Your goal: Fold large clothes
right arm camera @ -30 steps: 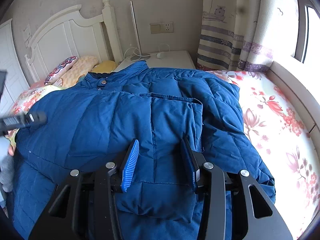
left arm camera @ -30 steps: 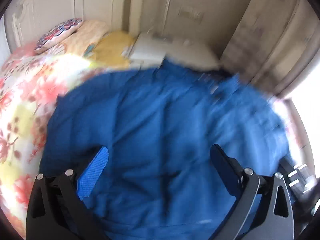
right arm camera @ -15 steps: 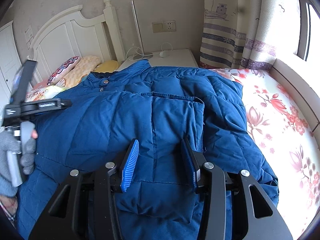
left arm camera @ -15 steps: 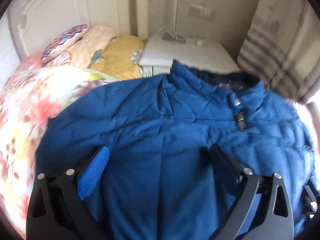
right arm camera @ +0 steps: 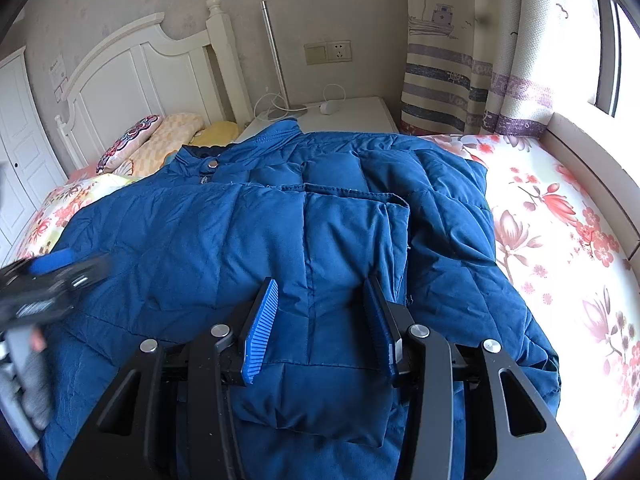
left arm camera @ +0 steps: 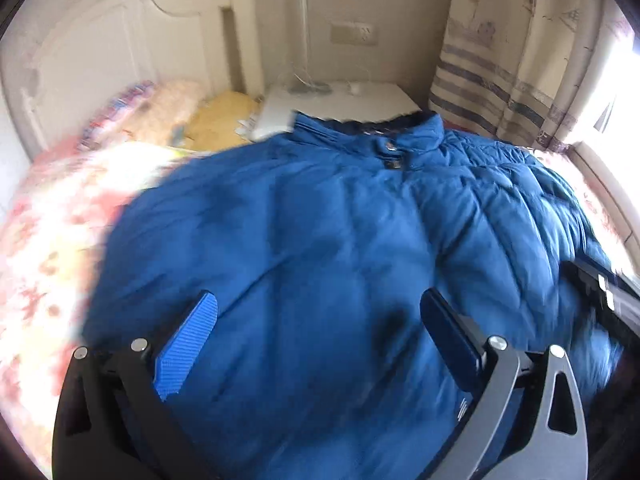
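Note:
A large blue puffer jacket [right arm camera: 248,240] lies spread on the bed, collar toward the headboard, with a sleeve folded across its front. It fills the left wrist view [left arm camera: 320,240] too. My right gripper [right arm camera: 320,300] hovers over the folded sleeve, jaws partly open and empty. My left gripper [left arm camera: 320,320] is wide open and empty above the jacket's left half. It also shows blurred in the right wrist view [right arm camera: 48,280], at the jacket's left edge.
The floral bedsheet [right arm camera: 560,240] is bare to the right of the jacket. Pillows [right arm camera: 160,140] lie by the white headboard [right arm camera: 132,76]. A white nightstand [right arm camera: 352,116] with cables stands behind the collar. Curtains [right arm camera: 480,60] and a window ledge [right arm camera: 592,160] are at right.
My left gripper has swung to the right and forward over the jacket, bringing the collar and curtains into its view. My right gripper has stayed still.

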